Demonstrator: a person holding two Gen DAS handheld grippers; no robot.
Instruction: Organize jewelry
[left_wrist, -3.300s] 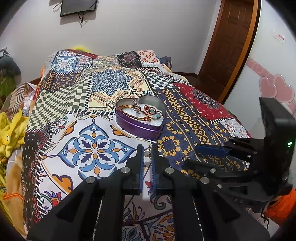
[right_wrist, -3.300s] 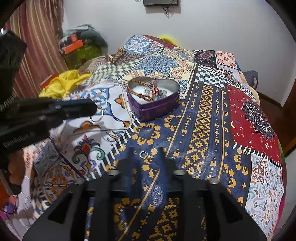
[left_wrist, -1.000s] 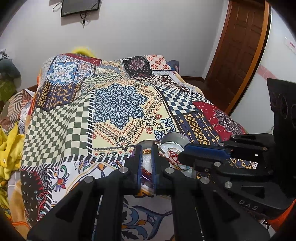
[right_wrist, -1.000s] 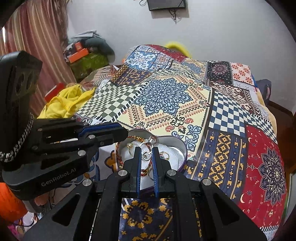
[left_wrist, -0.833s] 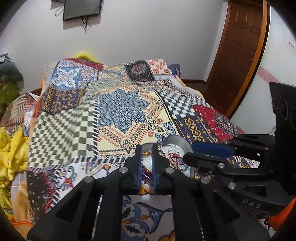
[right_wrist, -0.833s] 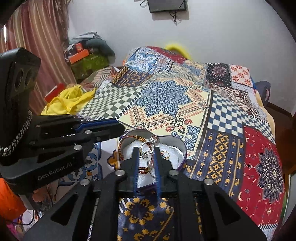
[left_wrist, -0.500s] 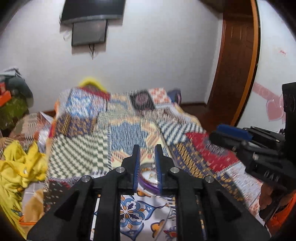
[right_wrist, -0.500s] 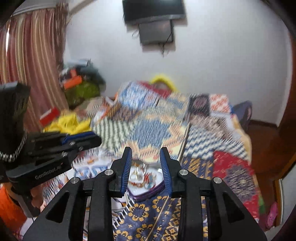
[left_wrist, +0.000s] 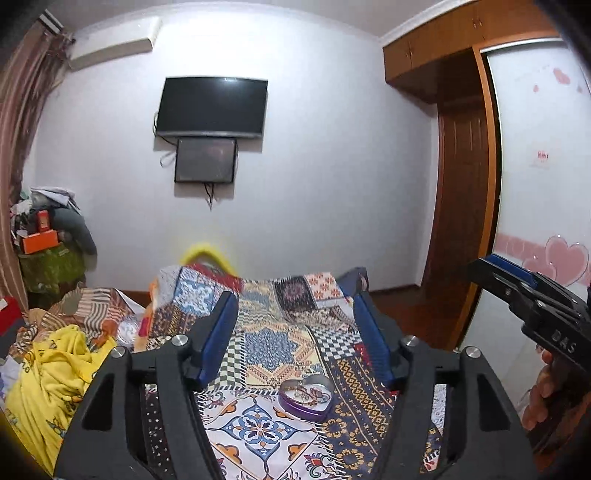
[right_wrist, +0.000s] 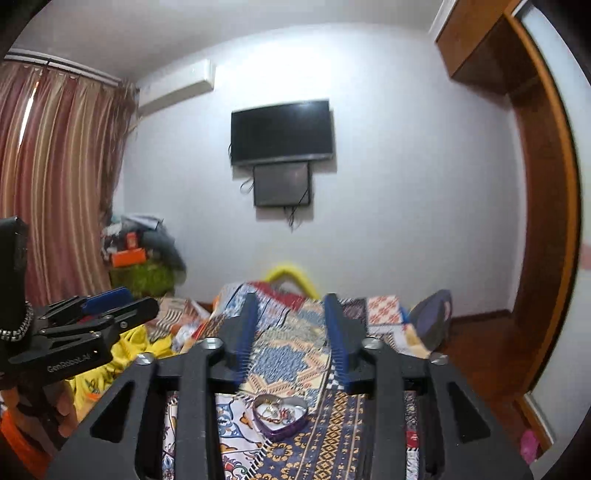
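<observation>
A purple heart-shaped tin (left_wrist: 307, 398) with rings and bracelets inside sits on the patterned bedspread (left_wrist: 266, 339). It also shows in the right wrist view (right_wrist: 280, 415). My left gripper (left_wrist: 295, 317) is open and empty, held high above the bed and well back from the tin. My right gripper (right_wrist: 290, 325) is open and empty, also raised and back from the tin. Each gripper shows in the other's view: the right one at the right edge (left_wrist: 517, 284), the left one at the left edge (right_wrist: 110, 314).
A wall TV (left_wrist: 212, 107) hangs over the head of the bed. A yellow cloth (left_wrist: 55, 373) and piled clothes lie left of the bed. A wooden door (left_wrist: 461, 229) and wardrobe stand at the right. Striped curtains (right_wrist: 55, 177) hang at the left.
Both grippers have opened wide and pulled up and back from the tin, which now looks small and far below. The jewelry they held lies in the tin.
</observation>
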